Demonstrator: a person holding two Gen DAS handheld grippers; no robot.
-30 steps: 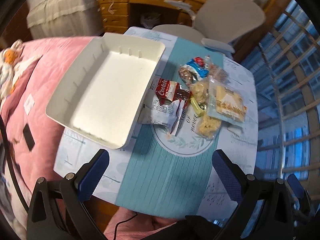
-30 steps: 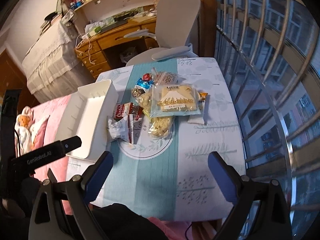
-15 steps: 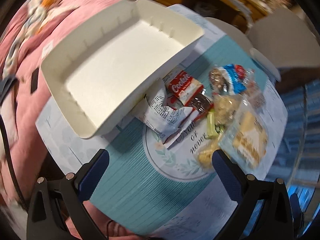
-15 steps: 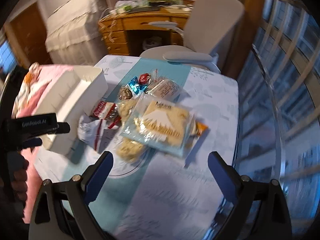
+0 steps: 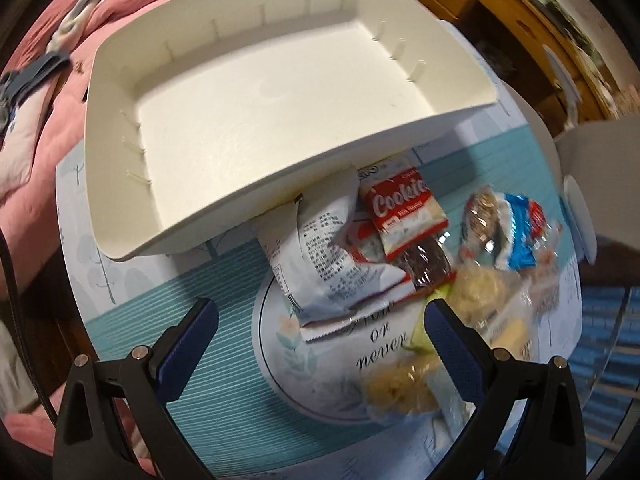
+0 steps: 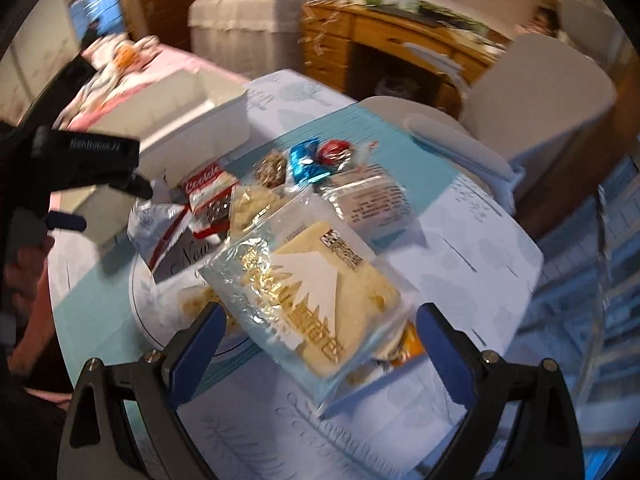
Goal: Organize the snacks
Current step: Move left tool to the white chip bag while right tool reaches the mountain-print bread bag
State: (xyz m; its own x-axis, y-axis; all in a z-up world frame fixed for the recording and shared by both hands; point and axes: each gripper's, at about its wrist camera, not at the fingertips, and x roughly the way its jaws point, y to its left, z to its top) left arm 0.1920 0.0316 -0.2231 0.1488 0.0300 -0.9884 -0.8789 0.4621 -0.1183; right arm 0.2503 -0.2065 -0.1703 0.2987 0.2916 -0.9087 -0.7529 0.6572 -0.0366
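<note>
White tray [image 5: 256, 92]: smooth, matt moulded plastic. Tablecloth [image 5: 224, 280]: printed cloth with a fine ribbed teal band. Cookie packet [image 5: 404, 208] and white snack bag [image 5: 324, 264]: glossy, crinkled film. Large biscuit pack [image 6: 316, 292]: clear shiny wrapper with gold foil lettering. Blue sweet [image 6: 306, 162] and red sweet [image 6: 334, 152]: reflective foil twists. Left gripper [image 5: 320, 320] and right gripper [image 6: 316, 330]: matt black plastic arms, textured blue finger pads, bright metal screws. Desk [image 6: 384, 40]: varnished wood. Bedding [image 5: 72, 20]: soft pink cloth.
</note>
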